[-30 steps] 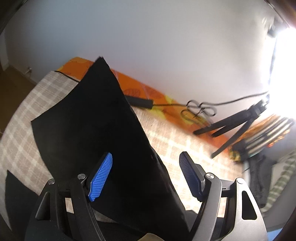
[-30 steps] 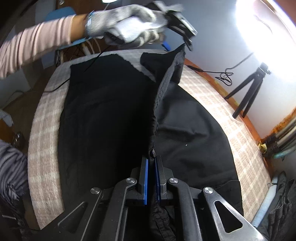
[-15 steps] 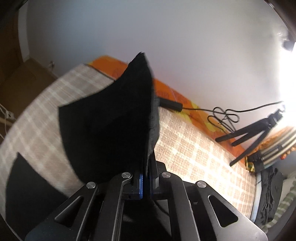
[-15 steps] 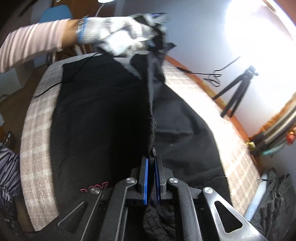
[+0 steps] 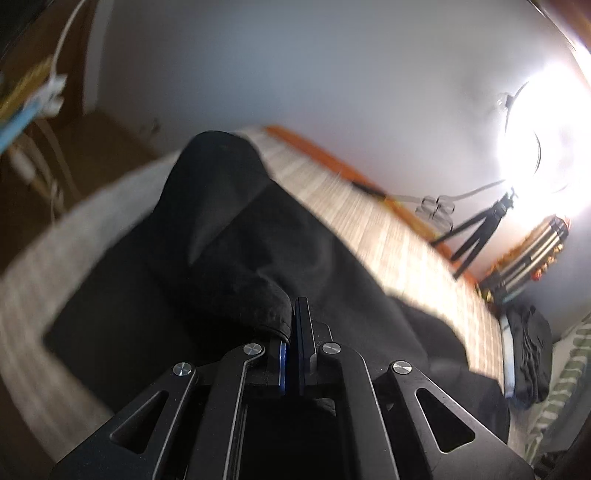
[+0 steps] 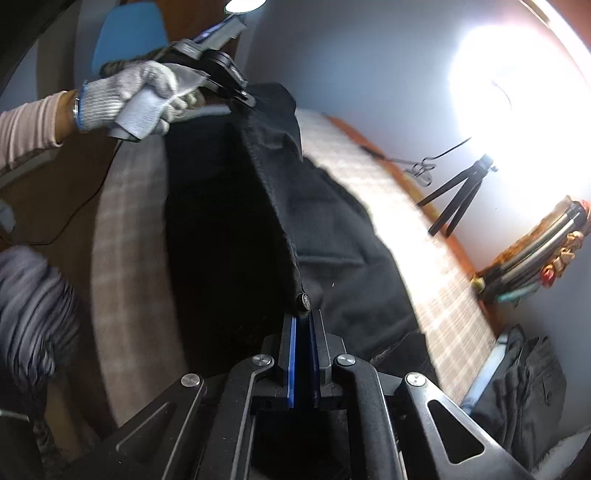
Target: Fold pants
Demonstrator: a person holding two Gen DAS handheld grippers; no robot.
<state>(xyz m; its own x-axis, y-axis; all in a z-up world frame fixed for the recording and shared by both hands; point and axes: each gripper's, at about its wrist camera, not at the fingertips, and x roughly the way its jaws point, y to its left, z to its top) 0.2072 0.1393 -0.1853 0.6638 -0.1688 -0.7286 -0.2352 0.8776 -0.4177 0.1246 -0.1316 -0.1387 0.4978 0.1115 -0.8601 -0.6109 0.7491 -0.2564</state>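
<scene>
Black pants (image 5: 258, 266) lie spread on a checked beige bed (image 5: 399, 236). My left gripper (image 5: 293, 325) is shut on a hem edge of the pants, which bunches against its left finger. In the right wrist view my right gripper (image 6: 303, 325) is shut on the waistband by the metal button (image 6: 305, 301), holding the pants (image 6: 332, 229) lifted. A taut fabric edge runs from there up to the left gripper (image 6: 243, 98), held by a gloved hand (image 6: 129, 99) at the top left.
A black tripod (image 6: 458, 192) and a cable stand by the wall beyond the bed, under a bright lamp (image 6: 498, 85). Dark clothes (image 6: 517, 387) are piled at the right. A blue chair (image 6: 129, 33) stands behind the gloved hand.
The left gripper closed on the pants' edge and carried it across the bed, over the other half. The right gripper stayed shut on the waistband and rose a little.
</scene>
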